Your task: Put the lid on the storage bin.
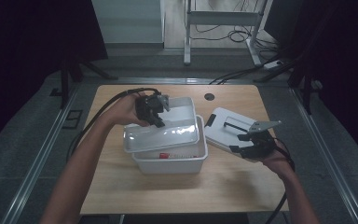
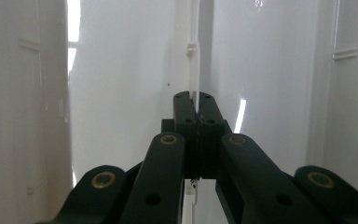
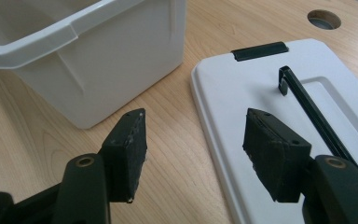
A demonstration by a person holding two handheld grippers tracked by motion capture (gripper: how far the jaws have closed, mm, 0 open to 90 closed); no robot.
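1. Left gripper (image 1: 152, 110) sits at about 10 o'clock from the table's centre, over the far rim of the white tray (image 1: 161, 135). In the left gripper view its jaws are pressed together on a thin upright white rib of the tray (image 2: 194, 70); no gap shows between the pads.
2. The tray rests tilted across the top of the white bin (image 1: 172, 161), its near edge lower. It covers most of the bin's opening.
3. The bin stands near the table's centre. A small red item (image 1: 163, 155) shows inside it, below the tray's near edge; too small to identify.
4. Right gripper (image 1: 254, 142) is at about 3 o'clock from the bin, above the near edge of the white lid (image 1: 223, 128). Jaws are spread wide and hold nothing (image 3: 193, 149).
5. The lid lies flat on the wooden table (image 1: 186, 186), just beside the bin, apart from it. Its black handle (image 3: 314, 112) and a black clip (image 3: 259, 50) face up.
6. In the right gripper view one jaw is over bare wood, the other over the lid.
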